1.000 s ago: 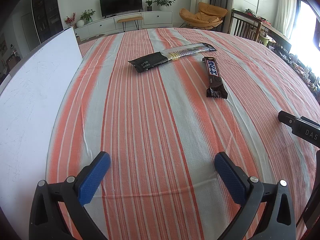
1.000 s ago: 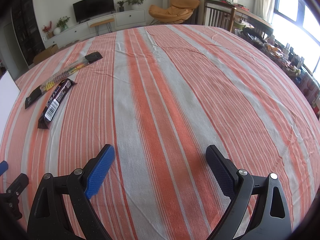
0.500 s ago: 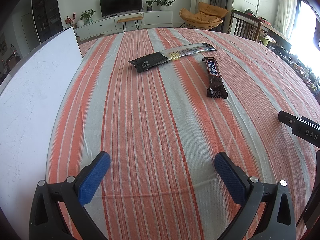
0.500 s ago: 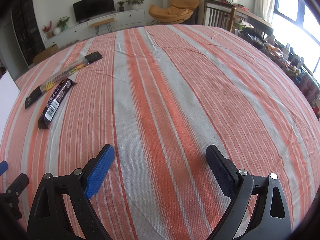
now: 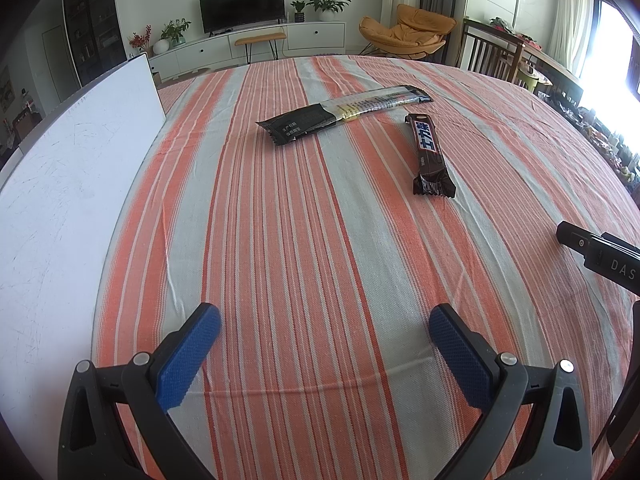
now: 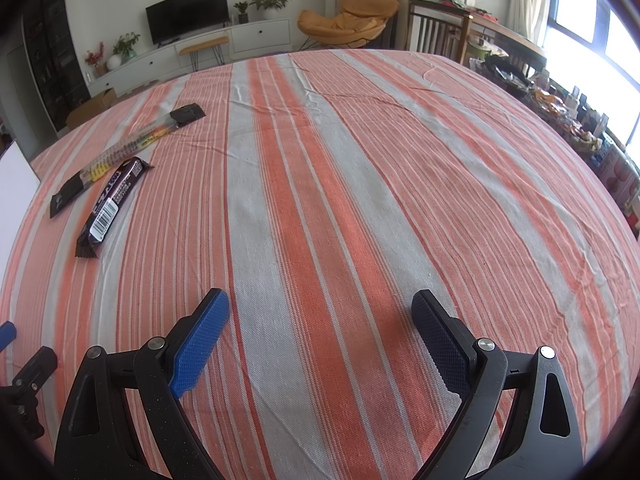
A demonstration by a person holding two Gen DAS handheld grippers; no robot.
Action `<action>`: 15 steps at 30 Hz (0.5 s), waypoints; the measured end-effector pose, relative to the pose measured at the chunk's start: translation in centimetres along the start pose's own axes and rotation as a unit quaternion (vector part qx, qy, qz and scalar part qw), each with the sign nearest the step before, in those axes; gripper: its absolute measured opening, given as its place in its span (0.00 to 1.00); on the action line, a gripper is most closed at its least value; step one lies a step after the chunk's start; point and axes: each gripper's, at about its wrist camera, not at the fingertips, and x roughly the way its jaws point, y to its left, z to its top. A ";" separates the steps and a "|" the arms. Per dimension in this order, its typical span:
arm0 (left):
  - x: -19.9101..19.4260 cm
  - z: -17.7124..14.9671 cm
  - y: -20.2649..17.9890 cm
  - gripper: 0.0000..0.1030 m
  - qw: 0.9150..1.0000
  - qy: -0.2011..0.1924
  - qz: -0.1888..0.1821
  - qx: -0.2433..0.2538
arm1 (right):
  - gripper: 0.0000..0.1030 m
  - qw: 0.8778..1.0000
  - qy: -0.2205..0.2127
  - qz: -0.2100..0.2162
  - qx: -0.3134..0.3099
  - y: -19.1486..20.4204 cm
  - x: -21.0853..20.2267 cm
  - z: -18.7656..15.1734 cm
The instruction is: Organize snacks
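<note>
Grippers first, nearest the lens. Left gripper [image 5: 324, 320] is hovering over the striped tablecloth [image 5: 280, 240] with jaws spread wide, gripping nothing. Right gripper [image 6: 320, 308] is hanging likewise, jaws wide apart and empty, aimed at bare cloth with no snack ahead of it.

Item, mid-distance: chocolate bar [image 5: 430, 154] in a dark wrapper, lying flat, lengthwise away from the left gripper, crimped end nearest. In the right wrist view the same bar [image 6: 110, 204] is sitting far off to the left.

Item, farther: long snack packet [image 5: 344, 114], dark at one end and clear along its length, lying crosswise just beyond the bar, apart from it.

Item, left edge: white board [image 5: 60, 200], running alongside the cloth; purpose cannot be told.

Risks, as judged:
- Both wrappers are lying flush to the cloth; fingers coming down may be pinching fabric along with foil, dragging the cloth and shifting the other snack.
- Slick, thin wrappers are likely to be slipping from a shallow end grip.
- The right gripper is reaching across the left one's path if it goes for either snack; collision is possible.
</note>
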 end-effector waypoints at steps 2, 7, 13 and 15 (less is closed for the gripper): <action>0.0 0.0 0.0 1.00 1.000 0.000 0.000 0.000 | 0.92 1.000 0.000 0.000 0.000 0.0 0.0 0.0; -0.2 2.8 0.2 0.99 0.999 0.054 -0.002 -0.005 | 0.92 1.000 0.000 0.000 0.000 0.0 0.0 0.0; 1.4 11.9 -1.6 0.99 0.997 0.025 0.030 0.068 | 0.92 1.000 0.000 0.000 0.000 0.0 0.0 0.0; 4.5 14.8 -2.6 0.98 0.989 0.058 0.043 0.129 | 0.92 1.000 0.000 0.000 0.000 0.0 0.0 0.0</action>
